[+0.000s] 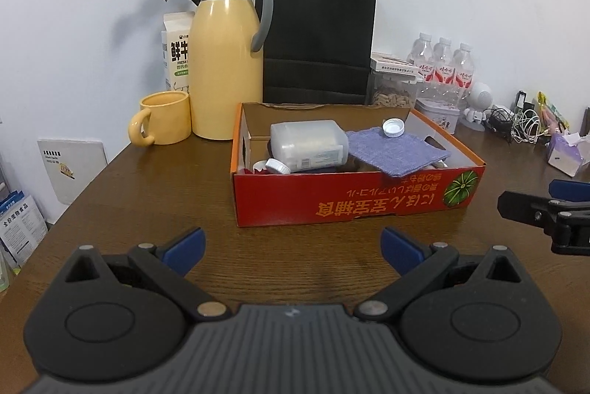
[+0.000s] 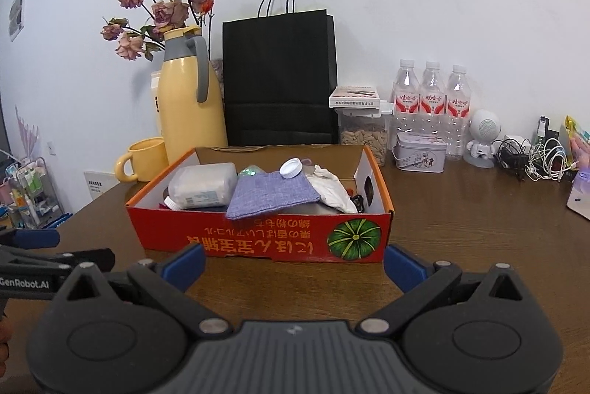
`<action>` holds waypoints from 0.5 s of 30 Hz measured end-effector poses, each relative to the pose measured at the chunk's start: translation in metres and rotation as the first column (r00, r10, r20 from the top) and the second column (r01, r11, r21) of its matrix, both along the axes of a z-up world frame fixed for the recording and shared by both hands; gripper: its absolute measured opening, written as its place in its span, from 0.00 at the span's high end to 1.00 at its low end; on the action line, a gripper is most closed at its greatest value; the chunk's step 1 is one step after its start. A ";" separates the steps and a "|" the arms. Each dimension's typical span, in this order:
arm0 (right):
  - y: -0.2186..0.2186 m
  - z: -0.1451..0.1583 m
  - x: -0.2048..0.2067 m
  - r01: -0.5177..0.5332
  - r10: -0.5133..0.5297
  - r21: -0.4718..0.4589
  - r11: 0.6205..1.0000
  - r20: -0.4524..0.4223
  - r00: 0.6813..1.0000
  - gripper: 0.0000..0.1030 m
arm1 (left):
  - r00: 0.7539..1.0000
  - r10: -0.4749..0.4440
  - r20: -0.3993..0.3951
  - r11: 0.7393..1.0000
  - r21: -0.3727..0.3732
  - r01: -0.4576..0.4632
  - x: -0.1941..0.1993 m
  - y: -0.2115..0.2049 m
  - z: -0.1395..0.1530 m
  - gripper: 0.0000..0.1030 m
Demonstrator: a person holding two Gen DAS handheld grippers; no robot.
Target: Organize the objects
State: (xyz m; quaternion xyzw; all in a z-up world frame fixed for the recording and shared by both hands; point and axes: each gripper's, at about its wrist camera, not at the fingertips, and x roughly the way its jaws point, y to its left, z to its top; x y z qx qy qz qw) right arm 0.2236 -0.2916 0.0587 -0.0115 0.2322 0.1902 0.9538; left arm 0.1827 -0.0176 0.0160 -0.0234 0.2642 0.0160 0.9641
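two claws hover spread wide and empty above the wooden surface (image 1: 147,194): left claw (image 1: 293,248), right claw (image 2: 294,265). one red cardboard box (image 2: 258,242) ahead holds one purple cloth (image 2: 271,196), one plastic jar (image 2: 202,187) and two white caps (image 1: 392,127). three water bottles (image 2: 431,106) stand behind.

The milk carton (image 1: 176,56) is half hidden behind the yellow jug (image 1: 225,62). A purple cloth (image 2: 271,195) covers whatever lies beneath it in the red box (image 2: 258,242). The right tongs (image 1: 549,209) are cut off by the left-wrist view's right edge.
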 end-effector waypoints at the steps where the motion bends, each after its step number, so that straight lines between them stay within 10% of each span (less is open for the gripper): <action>1: 0.000 0.000 -0.001 0.000 0.000 0.000 1.000 0.001 1.000 0.00 | 1.000 0.000 0.002 1.000 0.000 0.000 -0.001 0.000 0.000 0.00; 15: 0.003 0.004 -0.007 -0.008 0.008 -0.007 1.000 0.007 1.000 0.00 | 1.000 0.001 0.013 1.000 -0.011 -0.001 -0.005 0.003 0.003 0.00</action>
